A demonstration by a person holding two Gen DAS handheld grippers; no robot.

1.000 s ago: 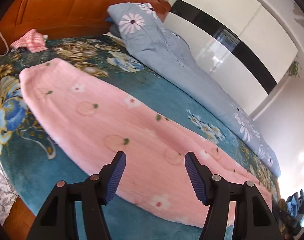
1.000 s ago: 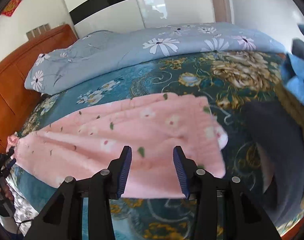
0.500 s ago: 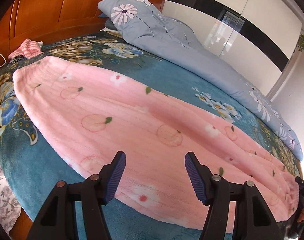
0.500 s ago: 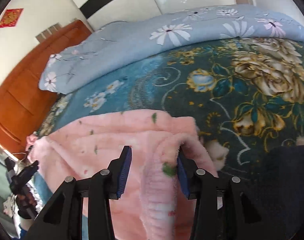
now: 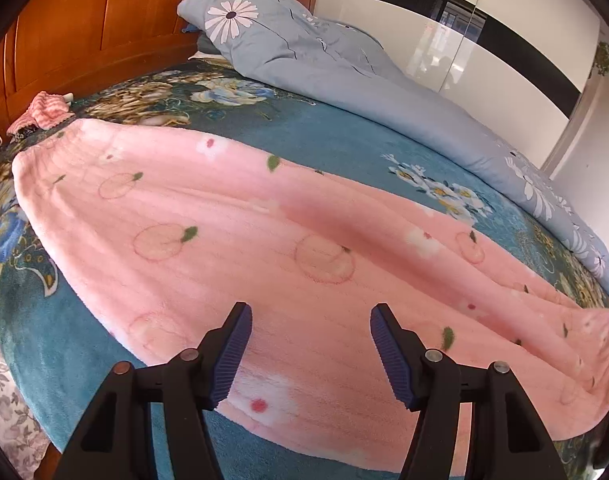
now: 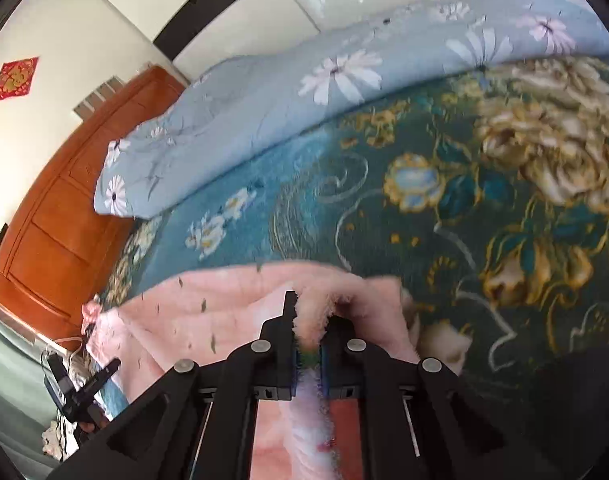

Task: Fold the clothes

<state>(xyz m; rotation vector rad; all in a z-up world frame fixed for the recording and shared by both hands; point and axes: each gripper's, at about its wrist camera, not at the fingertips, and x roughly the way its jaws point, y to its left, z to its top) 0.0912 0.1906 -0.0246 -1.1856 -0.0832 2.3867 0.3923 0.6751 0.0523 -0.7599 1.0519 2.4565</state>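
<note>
The pink fleece garment is now clamped in the right gripper, previously open; the left gripper is kept wide apart.

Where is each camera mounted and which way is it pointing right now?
Left wrist: on the left gripper, open over the pink garment, facing the wooden headboard.
Right wrist: on the right gripper, shut on a bunched edge of the garment, facing across the floral bedspread.
Both show the garment, bedspread, headboard and grey-blue quilt.
</note>
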